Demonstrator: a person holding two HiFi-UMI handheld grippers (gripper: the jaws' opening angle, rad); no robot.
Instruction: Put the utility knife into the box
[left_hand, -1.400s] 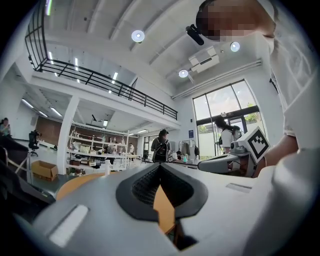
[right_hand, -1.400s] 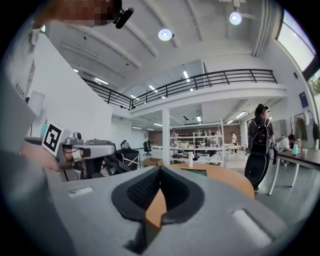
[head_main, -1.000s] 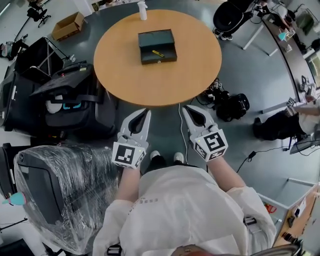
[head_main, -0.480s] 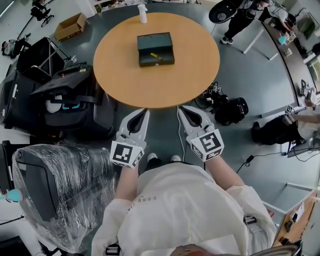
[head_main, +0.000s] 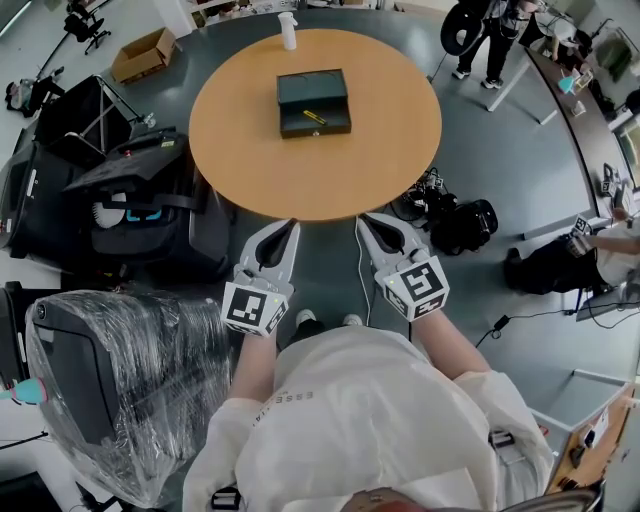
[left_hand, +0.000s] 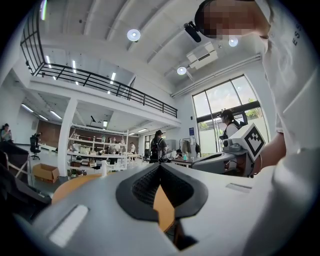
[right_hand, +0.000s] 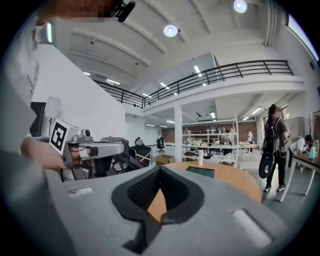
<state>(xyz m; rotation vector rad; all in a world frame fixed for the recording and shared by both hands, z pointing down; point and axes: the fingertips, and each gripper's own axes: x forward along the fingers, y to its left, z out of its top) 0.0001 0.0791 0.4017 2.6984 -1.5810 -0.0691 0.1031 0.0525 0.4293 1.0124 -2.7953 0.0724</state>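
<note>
Knife, apparently yellow, lies in dark box; left hand-held gripper, right hand-held gripper clenched empty.

— Where does the head view sit?
— High, facing steeply down on the round table ahead.
— And the gripper views?
— Low on the left gripper and right gripper, level along the jaws; all share that table.

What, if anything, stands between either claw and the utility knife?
Nothing visible does. Only bare table separates the left claw and right claw, both shut and empty, from the open box, where the utility knife already lies.
</note>
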